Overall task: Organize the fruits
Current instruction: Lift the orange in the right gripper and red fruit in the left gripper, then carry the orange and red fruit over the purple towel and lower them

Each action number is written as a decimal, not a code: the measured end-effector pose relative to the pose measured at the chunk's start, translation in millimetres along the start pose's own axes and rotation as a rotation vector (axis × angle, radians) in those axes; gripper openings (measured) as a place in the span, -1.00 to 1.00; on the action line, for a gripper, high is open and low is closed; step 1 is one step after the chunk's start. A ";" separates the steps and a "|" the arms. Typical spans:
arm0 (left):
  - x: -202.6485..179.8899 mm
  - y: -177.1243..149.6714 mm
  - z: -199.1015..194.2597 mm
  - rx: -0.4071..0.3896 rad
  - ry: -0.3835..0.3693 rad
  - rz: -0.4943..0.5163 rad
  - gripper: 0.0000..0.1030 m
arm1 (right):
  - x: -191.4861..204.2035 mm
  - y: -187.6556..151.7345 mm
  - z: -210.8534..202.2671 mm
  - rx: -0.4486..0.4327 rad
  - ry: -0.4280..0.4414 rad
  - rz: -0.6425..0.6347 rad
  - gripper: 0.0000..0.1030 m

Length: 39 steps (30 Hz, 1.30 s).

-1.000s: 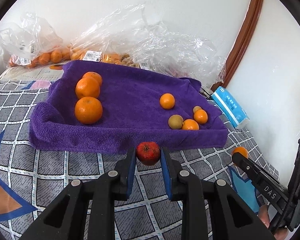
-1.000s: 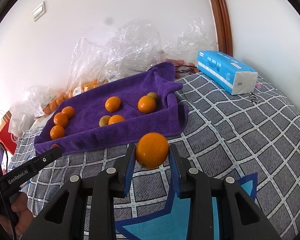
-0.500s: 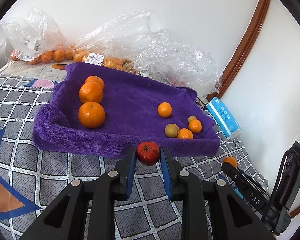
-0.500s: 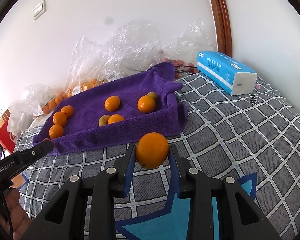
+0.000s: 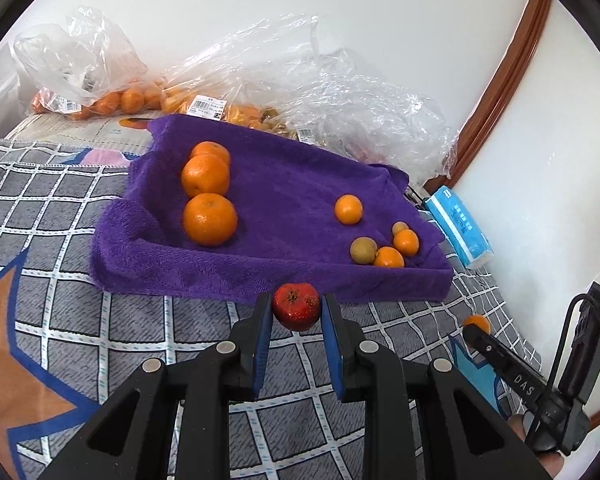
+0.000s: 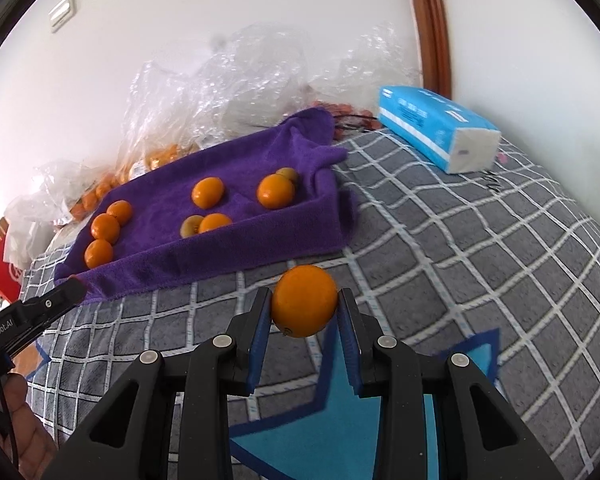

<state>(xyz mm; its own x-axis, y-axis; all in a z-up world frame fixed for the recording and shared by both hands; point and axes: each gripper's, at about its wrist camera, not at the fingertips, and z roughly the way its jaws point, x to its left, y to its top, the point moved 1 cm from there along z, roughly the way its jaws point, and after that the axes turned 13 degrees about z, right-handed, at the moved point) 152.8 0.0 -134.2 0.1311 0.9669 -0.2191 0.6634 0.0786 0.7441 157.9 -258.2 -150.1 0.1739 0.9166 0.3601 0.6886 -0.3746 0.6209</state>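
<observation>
The left gripper (image 5: 296, 314) has its jaws clamped on a small red fruit (image 5: 296, 306) at lower centre, its underside hidden. The right gripper (image 6: 304, 304) jaws pinch an orange (image 6: 304, 300). Beyond lies the purple towel (image 5: 292, 184) holding oranges; crumpled plastic bags (image 5: 340, 92) blur their contents at top.

We are in a home bedroom: a grey checked bedspread (image 6: 480, 240) covers a soft bed against white walls. Beside it, a pack of tissues (image 6: 436, 136), supermarket fruit bags (image 5: 260, 92), and brown wooden door trim (image 6: 432, 24) behind.
</observation>
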 end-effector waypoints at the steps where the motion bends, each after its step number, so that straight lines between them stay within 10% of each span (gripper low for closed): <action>1: 1.2 1.4 -2.7 0.004 -0.004 -0.003 -0.55 | -2.1 1.7 -1.3 0.001 0.001 0.011 -0.36; 39: 5.5 64.9 -64.9 -0.093 0.077 0.049 -0.55 | 84.7 45.1 -36.0 -0.083 0.101 -0.130 -0.36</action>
<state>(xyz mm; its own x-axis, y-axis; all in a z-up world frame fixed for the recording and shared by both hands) 148.8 26.1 -46.1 0.1022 0.9856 -0.1348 0.5861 0.0498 0.8087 178.3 -202.4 -66.6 0.0128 0.9409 0.3385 0.6394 -0.2679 0.7207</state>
